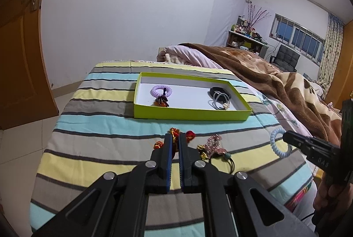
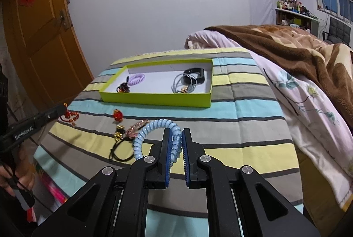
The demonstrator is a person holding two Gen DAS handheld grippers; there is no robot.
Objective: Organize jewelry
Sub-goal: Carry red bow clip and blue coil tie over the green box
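While the blue coil tie (image 2: 154, 135) sits between your right tool's (image 2: 176, 137) fingers, treat it as light, springy and soft: it will stretch and could snap out of a shallow bite, so hold it across the coil body, as now, deep against the ribbed pads (image 2: 184, 148). The right tool is nearly closed, pinching one side of the coil; the rest of the loop hangs out to the tool's left, over the striped cover (image 2: 242, 126). Your left tool (image 1: 175, 144) is narrowed to a slim gap around the red and gold charm (image 1: 174, 137). That charm appears small, beaded and snag-prone; whether the pads truly bear on it cannot be confirmed. The green tray (image 2: 154, 100) lies ahead of both tools, well apart, already holding a lilac coil tie (image 2: 136, 79) and a black band (image 2: 195, 75). A pink clip (image 2: 136, 126) and a black elastic (image 2: 119, 153) remain just left of the right tool.
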